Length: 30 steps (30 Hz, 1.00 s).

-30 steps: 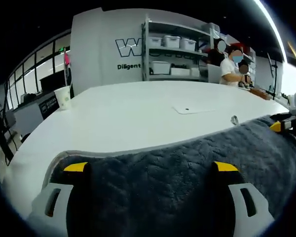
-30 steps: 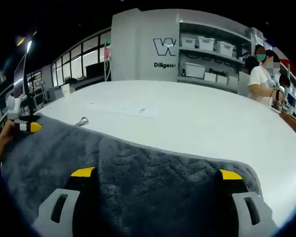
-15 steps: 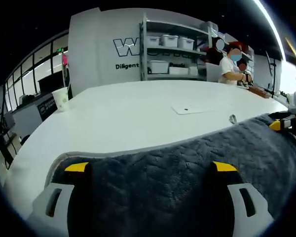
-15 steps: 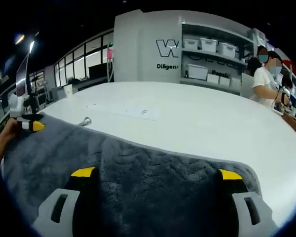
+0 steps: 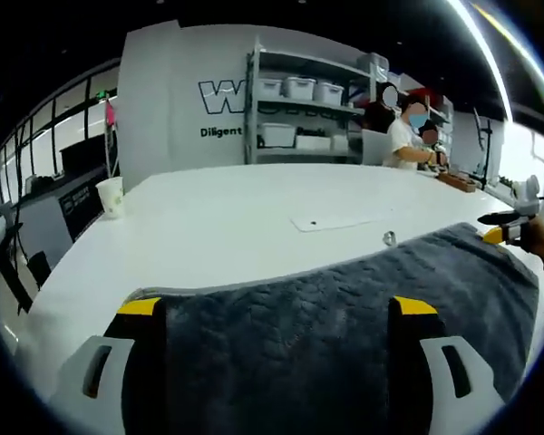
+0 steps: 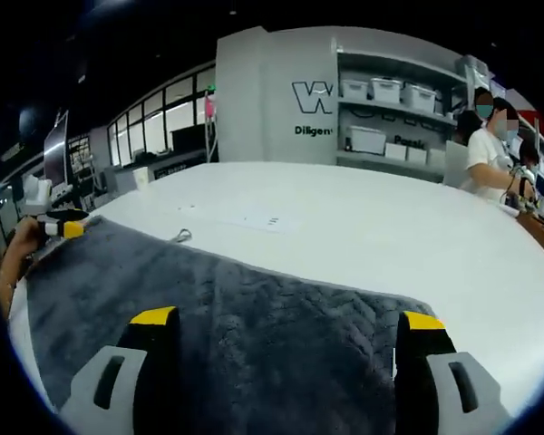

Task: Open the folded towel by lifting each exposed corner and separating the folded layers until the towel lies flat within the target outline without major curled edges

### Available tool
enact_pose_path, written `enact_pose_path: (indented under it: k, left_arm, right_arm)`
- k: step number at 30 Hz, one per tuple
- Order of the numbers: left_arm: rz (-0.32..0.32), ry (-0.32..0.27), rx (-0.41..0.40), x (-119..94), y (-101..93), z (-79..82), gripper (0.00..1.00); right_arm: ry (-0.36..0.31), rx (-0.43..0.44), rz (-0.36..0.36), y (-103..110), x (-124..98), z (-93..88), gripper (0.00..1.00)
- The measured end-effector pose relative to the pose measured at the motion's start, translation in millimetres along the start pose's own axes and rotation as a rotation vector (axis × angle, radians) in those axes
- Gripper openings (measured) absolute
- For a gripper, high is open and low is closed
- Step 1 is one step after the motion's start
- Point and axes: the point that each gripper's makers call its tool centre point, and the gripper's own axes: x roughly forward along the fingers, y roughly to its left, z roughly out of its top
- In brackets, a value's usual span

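Wide white table [image 5: 254, 217], and the grey towel [image 5: 290, 335] is stretched across its near edge between the two grippers, one layer as far as shows. Left gripper [image 5: 276, 313] at the left end, right gripper [image 6: 286, 322] at the right end; both sets of jaws stand apart with towel between them, but a firm pinch I cannot tell. Unfolding looks nearly done; laying it flat remains. No outline visible.

A white worktop [image 5: 236, 227] is backed by a grey lettered wall [image 5: 181, 100], bin-laden shelving [image 5: 299, 113] and windows [image 6: 163, 118].
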Motion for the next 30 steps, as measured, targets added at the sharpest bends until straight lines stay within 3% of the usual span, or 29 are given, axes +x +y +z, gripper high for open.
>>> enact_pose_path:
  k: [10, 19, 24, 30]
  left_arm:
    - [-0.065, -0.009, -0.023, -47.2, -11.8, -7.7, 1.0]
    - [-0.094, -0.011, 0.027, -98.4, -22.9, -21.4, 1.0]
    - [-0.091, 0.008, 0.069, -115.9, -26.3, -33.8, 1.0]
    - [-0.103, 0.011, 0.043, -136.8, -29.6, -51.1, 1.0]
  right_arm:
    - [0.007, -0.021, 0.065, 10.4, -51.2, -14.0, 1.0]
    - [0.023, -0.076, 0.094, 24.9, -94.4, -37.4, 1.0]
    - [0.03, -0.097, 0.105, 30.3, -105.9, -48.4, 1.0]
    - [0.048, -0.114, 0.124, 26.2, -109.3, -58.3, 1.0]
